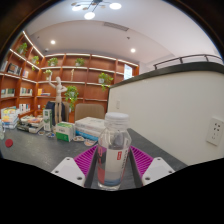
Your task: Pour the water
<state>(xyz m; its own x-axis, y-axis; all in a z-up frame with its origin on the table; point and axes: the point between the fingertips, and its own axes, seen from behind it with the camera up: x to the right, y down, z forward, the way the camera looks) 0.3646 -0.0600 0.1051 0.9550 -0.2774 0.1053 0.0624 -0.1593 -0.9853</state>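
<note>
Clear plastic water bottle (113, 150), white-capped, upright between the gripper (113, 163) jaws, both purple pads (86, 160) closed against it above the grey bench (35, 150).

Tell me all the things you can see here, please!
water bottle: one, clear with a red label, standing between the fingers of the gripper.
table: one, grey, under the bottle.
boxes and packets: several, green and white, on the table beyond the bottle to the left.
clear tub: one, just behind the bottle.
shelves: wooden, with plants and small items, along the far wall.
white partition: one, to the right, with a wall socket.
ceiling lights: a few, white.
hand-held gripper: one, white fingers with pink pads pressing the bottle's sides.
</note>
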